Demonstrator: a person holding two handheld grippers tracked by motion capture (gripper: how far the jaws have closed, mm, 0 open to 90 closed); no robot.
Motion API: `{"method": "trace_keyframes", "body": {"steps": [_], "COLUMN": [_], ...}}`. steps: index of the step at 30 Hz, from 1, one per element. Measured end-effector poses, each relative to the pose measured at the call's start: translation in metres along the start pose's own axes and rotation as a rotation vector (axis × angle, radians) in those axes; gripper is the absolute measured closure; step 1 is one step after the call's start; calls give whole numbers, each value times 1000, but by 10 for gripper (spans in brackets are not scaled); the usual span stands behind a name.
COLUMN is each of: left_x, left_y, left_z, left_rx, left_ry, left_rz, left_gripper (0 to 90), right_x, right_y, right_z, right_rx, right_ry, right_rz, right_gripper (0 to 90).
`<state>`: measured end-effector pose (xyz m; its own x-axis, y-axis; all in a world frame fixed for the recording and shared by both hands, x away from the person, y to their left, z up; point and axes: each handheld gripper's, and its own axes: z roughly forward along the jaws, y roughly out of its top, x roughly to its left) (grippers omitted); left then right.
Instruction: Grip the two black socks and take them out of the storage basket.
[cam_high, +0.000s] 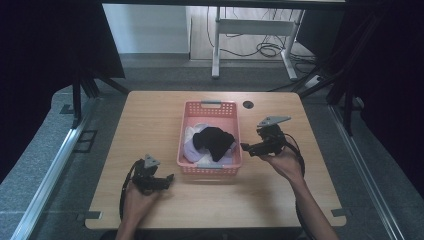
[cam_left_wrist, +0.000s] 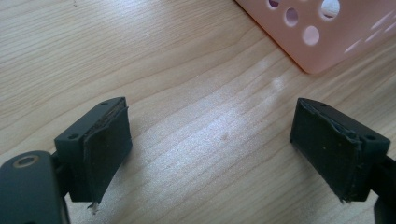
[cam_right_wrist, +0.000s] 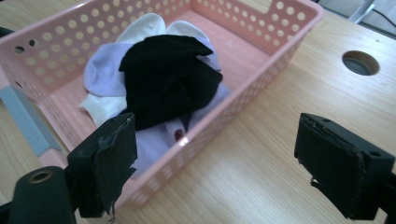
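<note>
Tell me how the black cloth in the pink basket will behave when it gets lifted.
The black cloth lies crumpled in soft folds, so it will probably droop limply. It looks light. It rests on the pale garments in the pink basket, so it may drag one along.

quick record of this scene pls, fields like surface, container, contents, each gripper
surface: wooden table with a round cable hole near its far edge
container: pink perforated basket, mid-table
contents: black garment on top of white and pale lilac clothes
left gripper: open, holds nothing, by the basket's near left corner
right gripper: open, holds nothing, just right of the basket, pointing toward it
</note>
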<state>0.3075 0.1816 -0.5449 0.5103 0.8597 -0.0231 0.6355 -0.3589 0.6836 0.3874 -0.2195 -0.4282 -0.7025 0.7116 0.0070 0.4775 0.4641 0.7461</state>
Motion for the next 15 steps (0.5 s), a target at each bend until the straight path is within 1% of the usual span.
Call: {"method": "trace_keyframes", "body": {"steps": [4, 5, 8, 11, 12, 13, 15], "left_x": [0, 0, 0, 0, 0, 0, 0], "left_y": [0, 0, 0, 0, 0, 0, 0], "left_z": [0, 0, 0, 0, 0, 0, 0], "left_rx": [0, 1, 4, 3, 4, 3, 4], "left_ry": [0, 0, 0, 0, 0, 0, -1], "left_rz": [1, 1, 5, -2, -2, -2, -2], "left_gripper": [122, 122, 122, 122, 122, 122, 122], "right_x": [3, 3, 5, 7, 8, 8, 9], "right_y": [10, 10, 17, 22, 25, 25, 28], "right_z": [8, 8, 14, 18, 22, 22, 26], "right_rx": [16, 16, 17, 18, 19, 19, 25], "right_ry": [23, 23, 39, 53, 73, 73, 89], "right_rz": [-10, -10, -16, -24, -22, -22, -22], "right_gripper": [154, 154, 189, 228, 266, 266, 294]}}
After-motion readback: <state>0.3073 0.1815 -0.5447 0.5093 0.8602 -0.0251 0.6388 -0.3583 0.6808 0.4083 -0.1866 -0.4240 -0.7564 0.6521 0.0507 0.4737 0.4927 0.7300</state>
